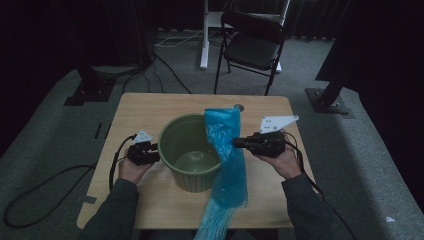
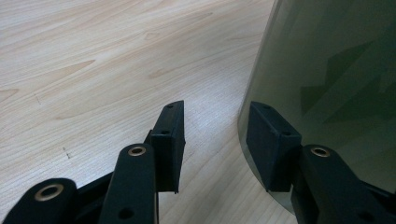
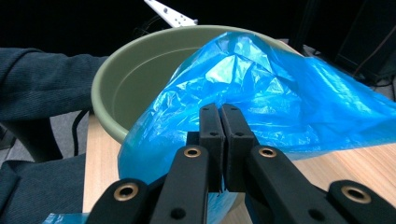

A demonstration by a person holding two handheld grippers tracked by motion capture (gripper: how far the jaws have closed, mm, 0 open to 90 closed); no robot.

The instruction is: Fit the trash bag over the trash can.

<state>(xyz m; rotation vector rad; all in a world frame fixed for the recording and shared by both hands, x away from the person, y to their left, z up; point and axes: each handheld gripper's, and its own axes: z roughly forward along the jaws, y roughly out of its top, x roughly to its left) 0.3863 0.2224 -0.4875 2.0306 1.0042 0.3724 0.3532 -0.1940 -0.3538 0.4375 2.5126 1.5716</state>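
A green plastic pot [image 1: 176,126] stands mid-table. A blue plastic bag [image 1: 227,160] drapes over its right rim and hangs past the table's front edge. My right gripper [image 1: 236,142] comes in level from the right and is shut on a fold of the bag at the rim. In the right gripper view the jaws [image 3: 222,112] meet on the blue bag [image 3: 285,107], with the pot [image 3: 126,84] behind it. My left gripper [image 1: 151,152] is at the pot's left wall. The left gripper view shows its jaws [image 2: 217,114] open, bare table between them, one jaw against the pot's outer wall [image 2: 336,70].
The wooden table [image 1: 140,107] is small, with its edges close on every side. A black folding chair [image 1: 252,42] and a white post [image 1: 204,40] stand behind it. Cables [image 1: 30,195] trail over the grey carpet, and dark stand bases [image 1: 327,97] sit at either side.
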